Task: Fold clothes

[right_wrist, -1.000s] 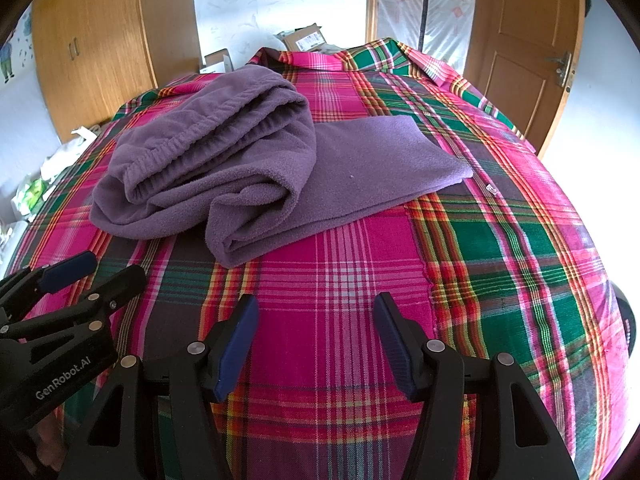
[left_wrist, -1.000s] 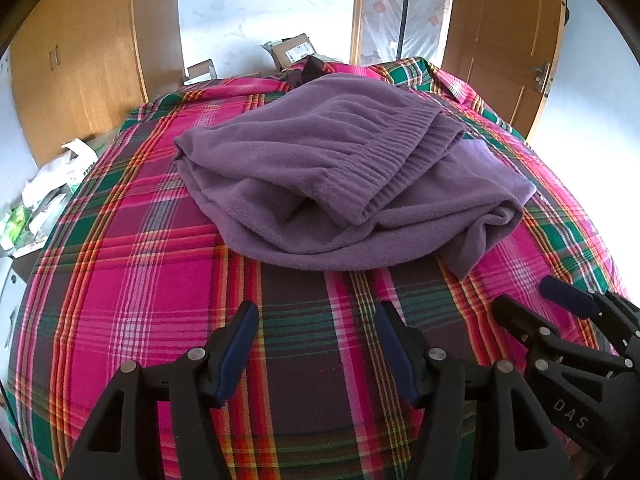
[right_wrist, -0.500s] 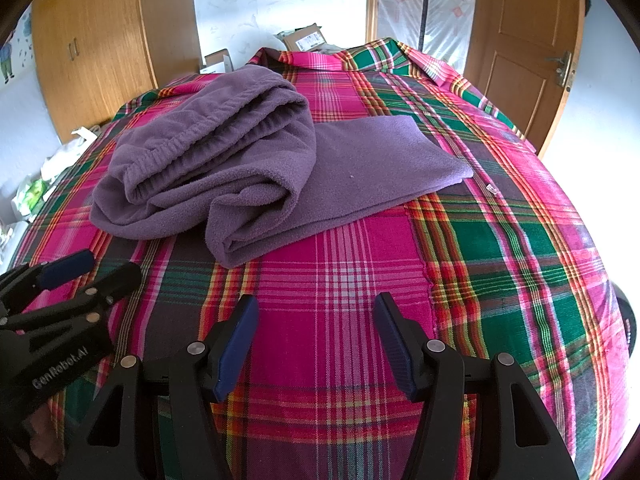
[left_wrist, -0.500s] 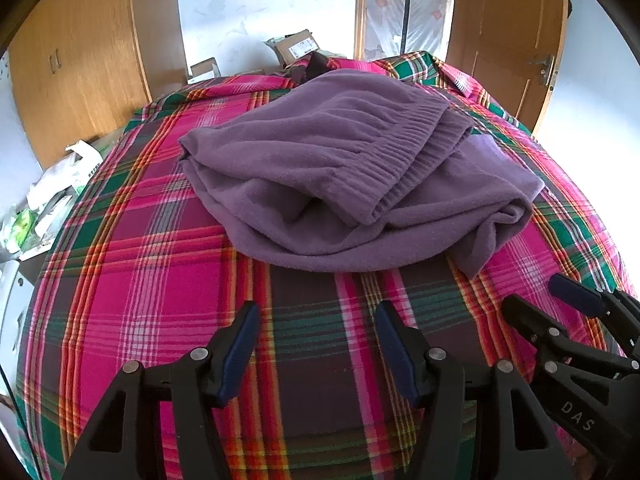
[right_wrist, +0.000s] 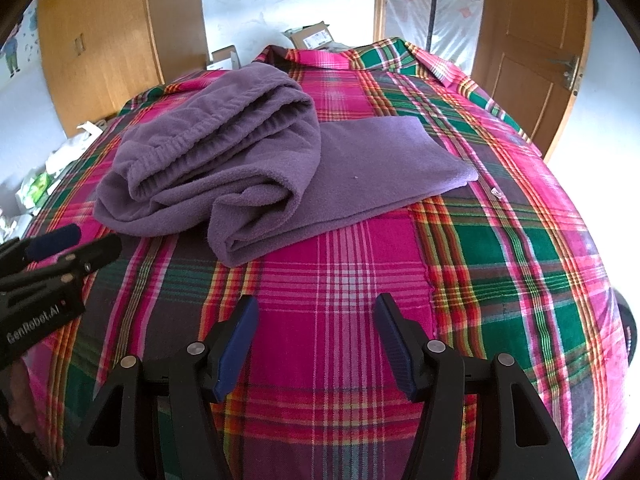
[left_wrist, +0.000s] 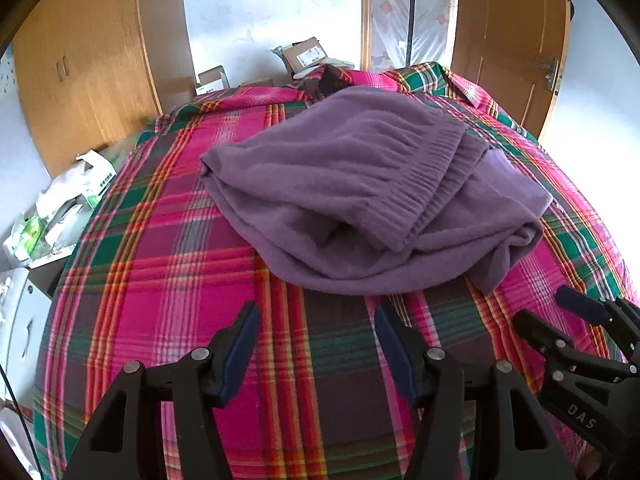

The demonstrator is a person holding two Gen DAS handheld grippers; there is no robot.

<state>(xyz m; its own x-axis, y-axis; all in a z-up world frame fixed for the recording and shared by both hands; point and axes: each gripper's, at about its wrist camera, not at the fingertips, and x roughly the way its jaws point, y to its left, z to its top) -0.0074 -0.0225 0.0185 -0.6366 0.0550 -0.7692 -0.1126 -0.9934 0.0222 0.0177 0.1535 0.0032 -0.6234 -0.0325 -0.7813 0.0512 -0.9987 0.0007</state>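
Note:
A purple fleece garment (left_wrist: 360, 196) with a ribbed elastic band lies loosely folded on a plaid bedspread (left_wrist: 168, 264). In the right wrist view the purple garment (right_wrist: 256, 168) is bunched at the left, with a flat part stretching right. My left gripper (left_wrist: 316, 320) hovers open just short of the garment's near edge, holding nothing. My right gripper (right_wrist: 316, 312) is open over bare bedspread (right_wrist: 500, 248), a little nearer than the garment's folded corner. Each gripper shows in the other's view: the right gripper (left_wrist: 560, 316) at the lower right, the left gripper (right_wrist: 80, 242) at the left.
Cardboard boxes (left_wrist: 304, 54) stand beyond the bed's far end. Wooden wardrobes (left_wrist: 88, 64) rise at the left and a wooden door (left_wrist: 516, 44) at the right. Bags and packages (left_wrist: 60, 212) lie on the floor left of the bed.
The left gripper has drawn back and swung slightly right, so the garment sits farther up its view. The right gripper has hardly moved. Both stay open.

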